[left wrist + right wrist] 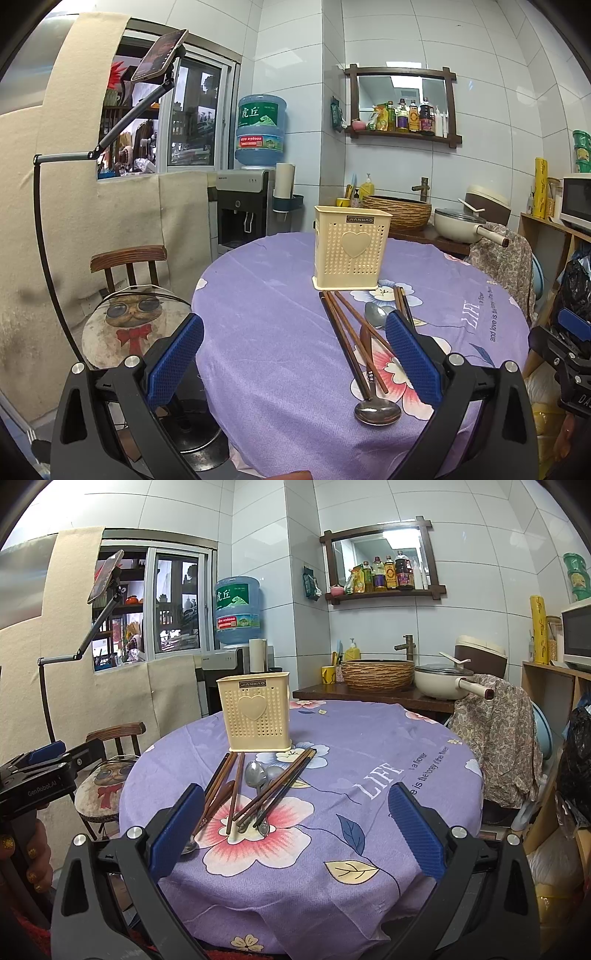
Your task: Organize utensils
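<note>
Hovering wide apart and empty, each hand-held gripper (295, 354) (295, 819) faces crossed chopsticks (273, 790) and spoons (255, 775) lying before the perforated holder (255, 712) on the table (369, 738); pinching one may drag neighbours.

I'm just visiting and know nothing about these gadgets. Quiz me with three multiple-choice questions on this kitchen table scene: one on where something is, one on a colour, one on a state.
1. Where do the chopsticks and spoons lie?
A. inside the holder
B. on the tablecloth in front of the holder
C. on the chair

2. What colour is the utensil holder?
A. cream
B. green
C. black

3. How is the right gripper?
A. shut on a spoon
B. shut on chopsticks
C. open, holding nothing

Answers: 1 B, they lie loose on the purple tablecloth. 2 A, cream plastic with a heart. 3 C, its blue pads stand wide apart.
</note>
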A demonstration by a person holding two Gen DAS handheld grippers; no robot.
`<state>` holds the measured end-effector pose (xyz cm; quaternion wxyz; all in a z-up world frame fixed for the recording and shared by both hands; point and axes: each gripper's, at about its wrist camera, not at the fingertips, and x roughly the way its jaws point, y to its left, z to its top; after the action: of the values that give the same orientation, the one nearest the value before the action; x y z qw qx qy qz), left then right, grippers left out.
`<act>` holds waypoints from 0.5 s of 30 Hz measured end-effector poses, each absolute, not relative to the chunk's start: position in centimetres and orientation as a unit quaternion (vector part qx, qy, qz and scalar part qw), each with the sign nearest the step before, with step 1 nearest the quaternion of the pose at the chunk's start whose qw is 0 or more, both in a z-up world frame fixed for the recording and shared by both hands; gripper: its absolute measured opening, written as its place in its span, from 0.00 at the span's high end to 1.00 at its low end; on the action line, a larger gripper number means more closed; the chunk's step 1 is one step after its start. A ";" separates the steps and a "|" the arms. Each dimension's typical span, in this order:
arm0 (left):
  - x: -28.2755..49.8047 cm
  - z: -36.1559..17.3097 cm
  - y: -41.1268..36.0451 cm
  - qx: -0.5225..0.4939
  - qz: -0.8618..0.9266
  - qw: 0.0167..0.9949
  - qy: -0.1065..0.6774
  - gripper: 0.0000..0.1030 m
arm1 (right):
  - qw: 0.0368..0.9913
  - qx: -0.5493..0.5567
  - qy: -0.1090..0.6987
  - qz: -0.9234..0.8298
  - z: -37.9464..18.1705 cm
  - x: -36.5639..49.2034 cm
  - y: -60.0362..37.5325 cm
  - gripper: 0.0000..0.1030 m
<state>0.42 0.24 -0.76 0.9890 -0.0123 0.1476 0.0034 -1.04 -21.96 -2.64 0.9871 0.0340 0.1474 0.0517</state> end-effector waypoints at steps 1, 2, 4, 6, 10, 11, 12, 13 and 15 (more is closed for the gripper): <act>0.4 -0.8 0.3 -0.012 0.003 0.989 0.148 0.06 | 0.987 0.034 0.147 0.051 -2.6 -1.1 -21.9 0.05; 0.4 -0.8 0.3 -0.012 0.003 0.989 0.148 0.06 | 0.987 0.034 0.147 0.052 -2.6 -1.1 -21.9 0.05; 0.4 -0.8 0.2 -0.012 0.003 0.989 0.148 0.06 | 0.987 0.033 0.148 0.052 -2.6 -1.0 -21.9 0.05; 0.4 -0.8 0.3 -0.012 0.004 0.989 0.148 0.06 | 0.987 0.034 0.148 0.052 -2.6 -1.0 -22.0 0.05; 0.4 -0.8 0.2 -0.012 0.003 0.989 0.148 0.06 | 0.987 0.034 0.148 0.051 -2.6 -1.0 -22.0 0.05; 0.4 -0.8 0.3 -0.011 0.003 0.989 0.149 0.06 | 0.987 0.034 0.148 0.051 -2.6 -1.0 -21.9 0.05; 0.4 -0.8 0.2 -0.011 0.003 0.989 0.150 0.06 | 0.987 0.034 0.148 0.052 -2.6 -1.0 -21.9 0.05; 0.4 -0.9 0.2 -0.010 0.002 0.989 0.150 0.06 | 0.987 0.034 0.148 0.052 -2.7 -1.1 -21.9 0.05; 0.4 -0.9 0.2 -0.010 0.002 0.989 0.151 0.06 | 0.987 0.034 0.148 0.051 -2.7 -1.0 -21.9 0.05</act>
<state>0.43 0.21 -0.93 0.9886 -0.0100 0.1505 0.0024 -1.05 -21.90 -2.66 0.9870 0.0339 0.1484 0.0514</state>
